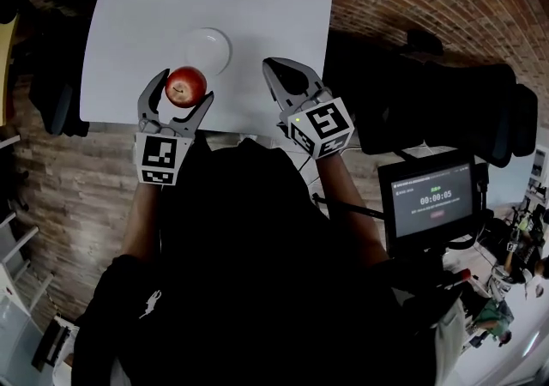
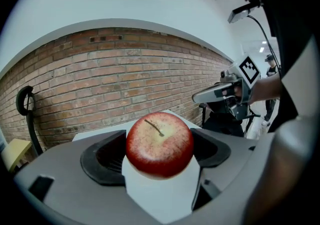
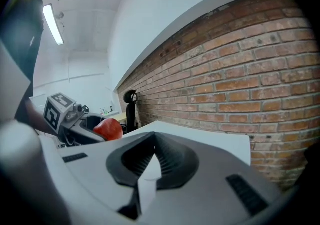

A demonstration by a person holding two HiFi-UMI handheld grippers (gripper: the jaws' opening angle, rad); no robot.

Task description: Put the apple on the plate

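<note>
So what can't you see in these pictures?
- Left gripper view: the plate is missing; the apple and jaws fill the foreground.
- Head view: the apple's underside faces away; the small words on the screen are too tiny.
- Right gripper view: the apple is half hidden behind the other jaws.

the apple (image 1: pixel 186 86) sits in the left gripper (image 1: pixel 187 84), just before the plate (image 1: pixel 208 48) on the table (image 1: pixel 283 15).
</note>
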